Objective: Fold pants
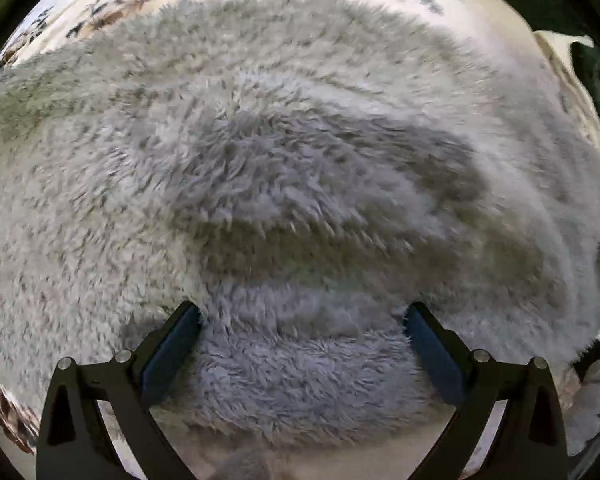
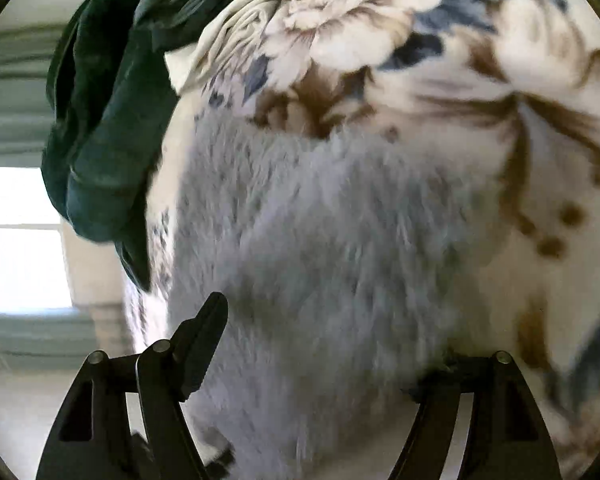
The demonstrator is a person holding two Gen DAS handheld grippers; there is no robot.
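Note:
The pants are a fluffy grey fleece and fill most of the left wrist view, spread on a floral bedsheet. My left gripper points straight down onto them. Its jaws stand wide and its fingertips sink into the pile, with a hump of fleece between them. In the right wrist view the pants lie close under my right gripper, which is open wide. Its left finger shows clear of the cloth at the pants' edge, while fleece hides the tip of the right finger.
A dark green garment lies bunched at the sheet's edge, beyond the pants; a bit of it shows at far right. A bright window is off to the left. A pale lumpy thing sits at lower right.

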